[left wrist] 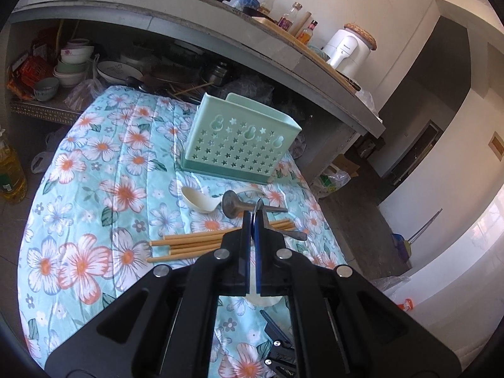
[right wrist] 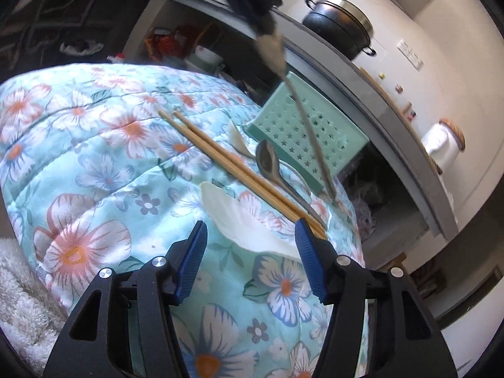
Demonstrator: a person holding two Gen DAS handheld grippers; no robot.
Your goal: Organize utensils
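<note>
My left gripper point(left wrist: 254, 217) is shut on the bowl of a metal spoon point(right wrist: 310, 138). In the right wrist view it hangs handle-down in front of the green perforated utensil holder point(left wrist: 242, 138) point(right wrist: 302, 129). A second metal spoon point(left wrist: 231, 204) point(right wrist: 267, 157) lies on the floral cloth beside a bundle of wooden chopsticks point(left wrist: 192, 242) point(right wrist: 220, 154). A white spoon point(left wrist: 197, 200) rests left of it. My right gripper point(right wrist: 250, 230) is open, low over another white spoon point(right wrist: 249, 220) that lies between its blue pads point(right wrist: 195, 252) without being touched by them.
The floral cloth point(left wrist: 94, 189) covers a low table. Behind it a grey counter point(left wrist: 220, 31) carries a black pot point(right wrist: 340, 25), bottles and a white appliance point(left wrist: 346, 50). Bowls are stacked on the shelf under the counter point(left wrist: 72, 63). An oil bottle point(left wrist: 9, 170) stands at the left.
</note>
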